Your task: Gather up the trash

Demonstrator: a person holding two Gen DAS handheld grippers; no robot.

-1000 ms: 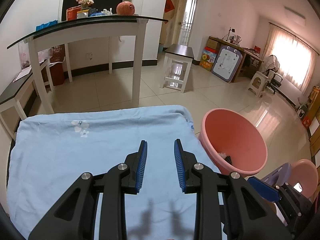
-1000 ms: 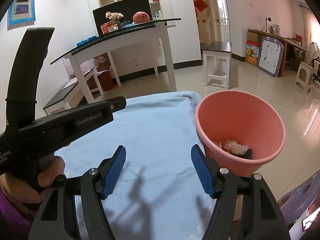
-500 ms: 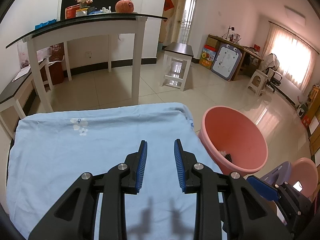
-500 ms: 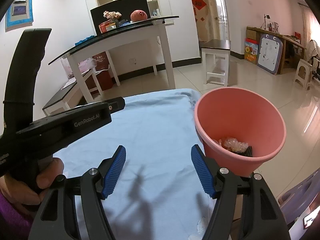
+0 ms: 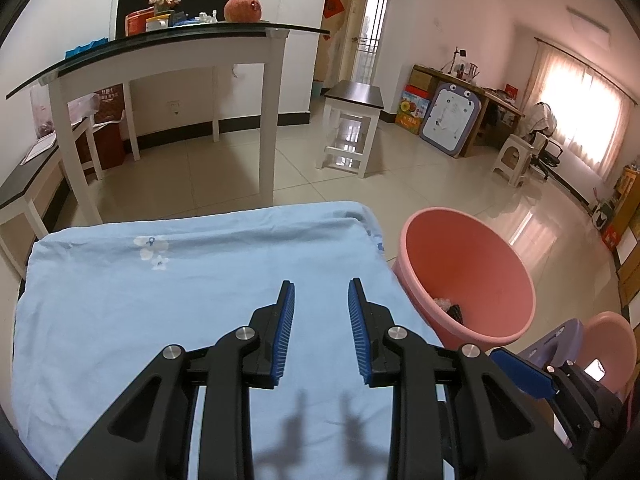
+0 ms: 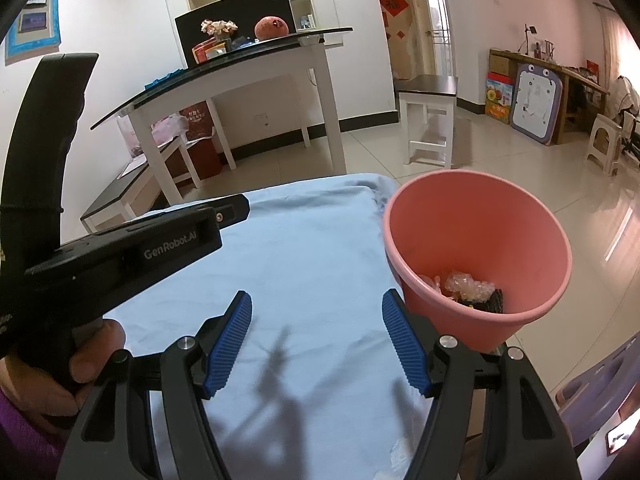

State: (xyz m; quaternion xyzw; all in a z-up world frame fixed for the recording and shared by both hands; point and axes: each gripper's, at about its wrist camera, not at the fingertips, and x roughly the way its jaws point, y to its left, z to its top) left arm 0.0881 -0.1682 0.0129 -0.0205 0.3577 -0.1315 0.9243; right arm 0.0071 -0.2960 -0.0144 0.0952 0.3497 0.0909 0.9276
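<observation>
A pink bucket (image 5: 476, 264) stands on the floor at the right edge of the blue-clothed table (image 5: 160, 288); it also shows in the right wrist view (image 6: 480, 240). Crumpled clear wrappers and a dark piece (image 6: 468, 290) lie in its bottom. My left gripper (image 5: 321, 304) is open and empty above the cloth. My right gripper (image 6: 316, 316) is wide open and empty above the cloth, left of the bucket. The left gripper's body (image 6: 120, 248) shows in the right wrist view.
A white glass-topped table (image 5: 168, 52) with a red fruit and clutter stands behind. A small white stool (image 5: 352, 128) is on the tiled floor. A purple stool and a pink one (image 5: 592, 340) sit at the lower right. A low bench (image 5: 24, 188) is at left.
Both grippers have risen and drawn back a little; the bucket and cloth sit lower in both views. Both grippers stay open.
</observation>
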